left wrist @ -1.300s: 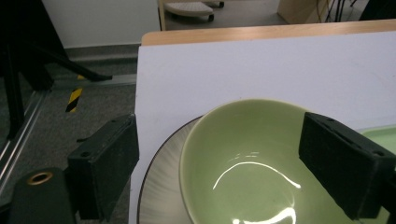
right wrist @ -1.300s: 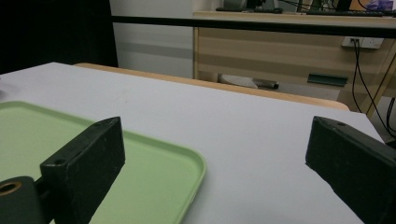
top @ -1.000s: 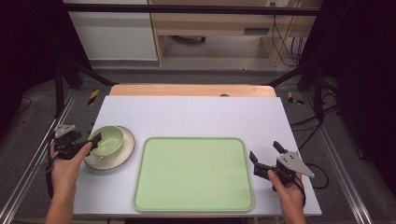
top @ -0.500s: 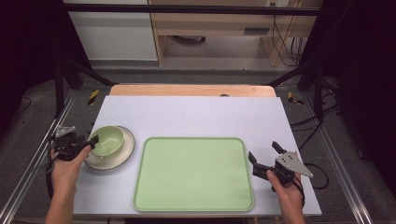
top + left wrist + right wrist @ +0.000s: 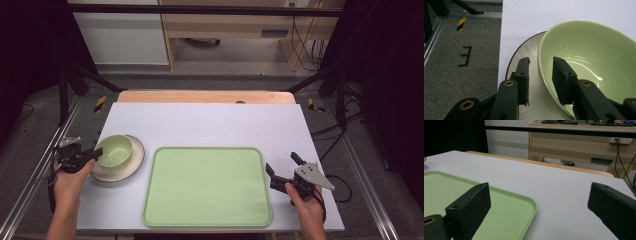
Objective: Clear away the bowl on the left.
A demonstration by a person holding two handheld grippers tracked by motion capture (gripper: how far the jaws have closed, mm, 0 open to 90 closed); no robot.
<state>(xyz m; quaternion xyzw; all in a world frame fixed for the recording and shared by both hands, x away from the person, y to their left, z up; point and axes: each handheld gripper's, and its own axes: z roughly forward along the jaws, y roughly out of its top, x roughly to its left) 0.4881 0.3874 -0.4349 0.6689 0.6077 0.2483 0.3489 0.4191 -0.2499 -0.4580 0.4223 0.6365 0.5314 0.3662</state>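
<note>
Left gripper (image 5: 540,75) jaws narrowly straddling rim of green bowl (image 5: 596,57) on plate (image 5: 131,162). Right gripper (image 5: 282,165) spread wide beside green tray (image 5: 207,185).

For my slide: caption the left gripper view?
Left gripper straddling the glossy green bowl's rim above a ribbed white plate.

Grey carpet floor (image 5: 30,145), wood cabinet (image 5: 235,25) behind, dark sides.
</note>
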